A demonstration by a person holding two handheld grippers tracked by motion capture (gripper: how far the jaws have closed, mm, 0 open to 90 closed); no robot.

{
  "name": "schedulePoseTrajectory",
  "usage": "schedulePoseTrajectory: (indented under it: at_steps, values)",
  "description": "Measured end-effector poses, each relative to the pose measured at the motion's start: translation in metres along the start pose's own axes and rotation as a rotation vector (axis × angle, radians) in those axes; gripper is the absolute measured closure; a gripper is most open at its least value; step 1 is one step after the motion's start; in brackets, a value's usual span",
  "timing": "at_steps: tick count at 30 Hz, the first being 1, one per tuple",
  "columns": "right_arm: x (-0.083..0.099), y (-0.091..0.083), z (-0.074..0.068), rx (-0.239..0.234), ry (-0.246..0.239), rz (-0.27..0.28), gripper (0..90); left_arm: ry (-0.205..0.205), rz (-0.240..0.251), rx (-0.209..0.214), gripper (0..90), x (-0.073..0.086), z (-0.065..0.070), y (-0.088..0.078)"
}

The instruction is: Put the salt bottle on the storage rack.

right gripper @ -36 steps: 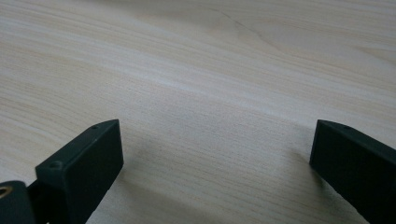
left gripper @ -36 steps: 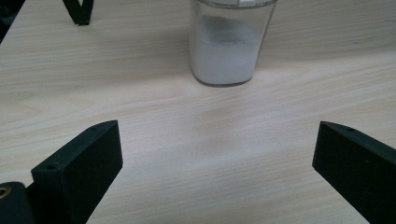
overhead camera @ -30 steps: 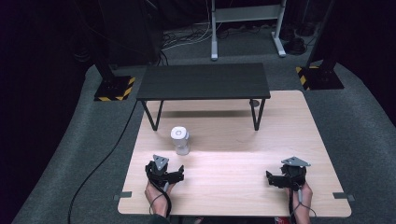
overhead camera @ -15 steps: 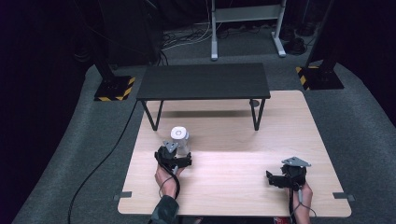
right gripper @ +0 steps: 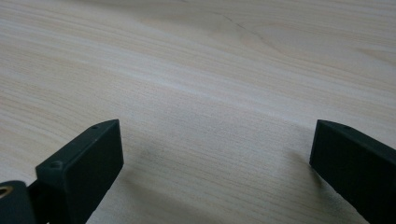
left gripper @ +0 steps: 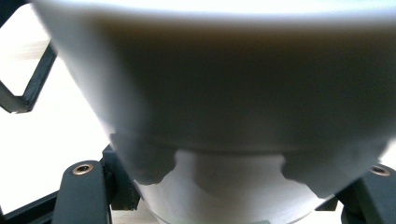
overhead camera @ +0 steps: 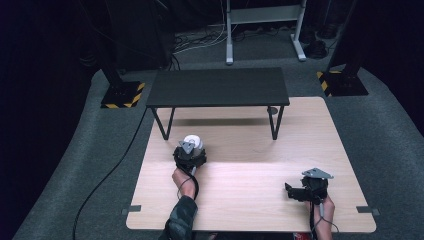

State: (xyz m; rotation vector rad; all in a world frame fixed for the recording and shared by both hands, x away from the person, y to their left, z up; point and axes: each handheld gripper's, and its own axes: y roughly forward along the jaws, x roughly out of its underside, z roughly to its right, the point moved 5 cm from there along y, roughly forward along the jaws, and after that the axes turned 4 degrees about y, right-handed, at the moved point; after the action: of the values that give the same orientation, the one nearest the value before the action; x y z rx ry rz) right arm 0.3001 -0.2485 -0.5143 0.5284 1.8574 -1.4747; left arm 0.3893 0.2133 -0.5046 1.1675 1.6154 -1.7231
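- While the left tool point(overhead camera: 190, 156) sits at about ten o'clock from the bench's point(overhead camera: 250, 200) middle, its jaws have just been closing and now clench the white cup point(overhead camera: 194, 142) between them.
- In the left gripper view the cup point(left gripper: 219, 93) stands upright on the bench, close against the camera and blurred.
- The black shelf point(overhead camera: 218, 86) stands just beyond the cup, at twelve o'clock.
- The right tool point(overhead camera: 306, 191) rests near the bench's five o'clock corner, well apart from the cup, its jaws spread wide over bare wood point(right gripper: 210, 93), grasping nothing.
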Motion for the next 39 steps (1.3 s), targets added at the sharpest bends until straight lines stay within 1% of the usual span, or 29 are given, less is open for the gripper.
schedulePoseTrajectory:
  at_steps: [4,9,12,13,17,20,30,32,39]
  values:
    - [0.000,0.000,0.000,-0.003,0.000,0.000,1.6,0.009,-0.007,0.008,30.0,0.000,-0.002,-0.001]
    - [0.000,0.000,0.000,-0.003,0.000,0.000,1.6,-0.011,0.004,0.028,30.0,0.002,-0.004,-0.005]
    - [0.000,0.000,0.001,-0.004,0.001,-0.001,1.6,-0.006,0.022,0.042,30.0,0.004,-0.005,-0.011]
    - [0.000,0.000,0.001,-0.004,0.001,-0.001,1.6,-0.001,0.021,0.045,30.0,0.003,-0.005,-0.013]
    - [0.000,0.000,0.000,-0.004,-0.001,-0.001,1.6,0.016,0.037,0.063,30.1,0.004,-0.002,-0.023]
    - [0.000,0.000,0.001,-0.004,0.000,-0.002,1.6,0.014,0.041,0.075,30.0,0.003,-0.001,-0.029]
    - [0.000,0.000,0.001,-0.007,0.002,-0.002,1.6,0.015,0.045,0.081,30.0,-0.002,-0.002,-0.040]
    - [-0.001,0.000,0.001,-0.007,0.005,-0.004,1.6,0.007,0.047,0.088,30.0,-0.003,-0.003,-0.041]
    - [-0.001,0.000,0.001,-0.008,0.003,-0.005,1.6,0.016,0.045,0.097,30.0,-0.005,-0.002,-0.046]
